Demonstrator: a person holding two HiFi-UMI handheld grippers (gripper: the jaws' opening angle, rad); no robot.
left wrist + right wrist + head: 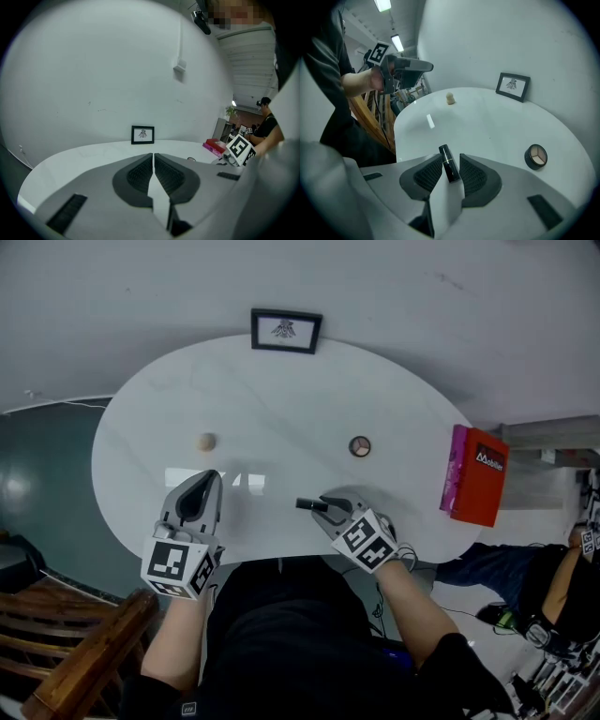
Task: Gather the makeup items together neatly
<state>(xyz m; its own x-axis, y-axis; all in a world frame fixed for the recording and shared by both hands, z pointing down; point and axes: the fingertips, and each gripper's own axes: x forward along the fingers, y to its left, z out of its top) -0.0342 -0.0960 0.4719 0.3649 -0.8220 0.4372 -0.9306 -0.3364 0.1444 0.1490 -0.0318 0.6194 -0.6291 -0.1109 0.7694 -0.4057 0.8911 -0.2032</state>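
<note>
On the white oval table (281,399), a beige makeup sponge (206,442) sits left of centre and a round eyeshadow compact (360,446) right of centre. My right gripper (317,506) is low at the near edge with a black lipstick (307,504) between its jaws. In the right gripper view the lipstick (446,157) lies tilted between the pads, which stand slightly apart from it; the compact (536,157) lies ahead to the right. My left gripper (202,480) hovers at the near left, jaws pressed together and empty (153,157).
A small framed picture (286,331) stands at the table's far edge. A red and pink box (475,474) lies at the right end. A wooden chair (66,634) stands off the near left. Another person (553,587) sits beyond the right end.
</note>
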